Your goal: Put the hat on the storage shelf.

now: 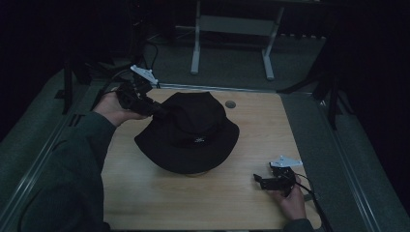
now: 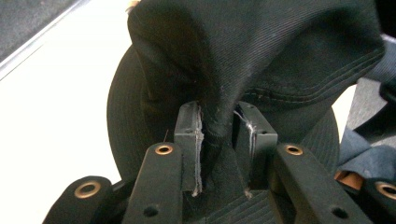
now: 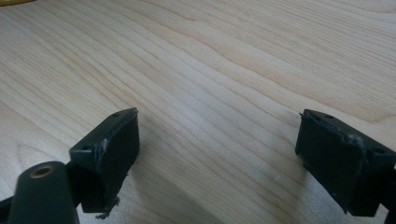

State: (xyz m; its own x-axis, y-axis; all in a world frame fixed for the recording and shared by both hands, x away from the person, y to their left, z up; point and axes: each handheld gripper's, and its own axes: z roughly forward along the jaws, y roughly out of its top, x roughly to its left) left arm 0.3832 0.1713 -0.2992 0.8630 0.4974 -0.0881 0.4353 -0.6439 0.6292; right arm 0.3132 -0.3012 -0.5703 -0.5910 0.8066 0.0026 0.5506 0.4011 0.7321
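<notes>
Dim lab or office-type room: light wooden table (image 1: pixel 145 193), grey carpet floor (image 1: pixel 232 63), metal desk frame legs (image 1: pixel 196 43) behind.

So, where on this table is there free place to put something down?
Bare wood lies along the near edge of the table, between the black hat and the right hand-held gripper, and along the right side beyond the hat's brim. The far left corner is crowded: there the left hand-held gripper pinches the hat's fabric.

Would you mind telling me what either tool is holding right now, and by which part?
The left tool pinches a fold of the black hat's fabric near the crown. The right tool is open, holding nothing.
</notes>
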